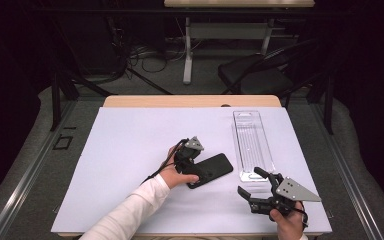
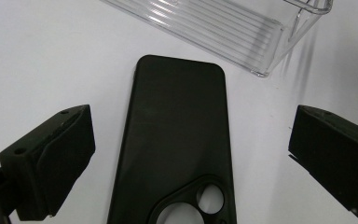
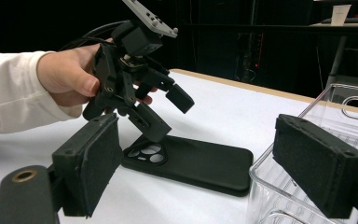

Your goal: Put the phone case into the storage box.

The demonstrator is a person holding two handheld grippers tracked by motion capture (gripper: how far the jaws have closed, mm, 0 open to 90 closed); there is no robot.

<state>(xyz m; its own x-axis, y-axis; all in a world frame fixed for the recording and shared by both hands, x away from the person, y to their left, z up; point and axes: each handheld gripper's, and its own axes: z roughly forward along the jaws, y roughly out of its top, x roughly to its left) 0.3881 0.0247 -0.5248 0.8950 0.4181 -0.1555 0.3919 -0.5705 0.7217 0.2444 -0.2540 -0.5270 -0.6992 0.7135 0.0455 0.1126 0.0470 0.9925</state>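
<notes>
A black phone case (image 1: 210, 170) (image 2: 177, 140) (image 3: 196, 163) lies flat on the white mat, back up, its camera cut-outs toward the person. My left gripper (image 1: 189, 165) (image 2: 191, 154) (image 3: 168, 116) hovers tilted down over the cut-out end, open, one jaw to each side of the case and neither pad pressing on it. My right gripper (image 1: 250, 182) (image 3: 198, 172) is held low near the front right of the mat, open with nothing between its pads, and points at the case and the tray's near end.
A long clear plastic tray (image 1: 252, 145) (image 2: 223, 28) (image 3: 265, 196) lies lengthwise just right of the case, with nothing in it. The white mat (image 1: 130, 150) covers the wooden table (image 1: 190, 101). A black chair (image 1: 260, 70) and desk legs stand beyond the table.
</notes>
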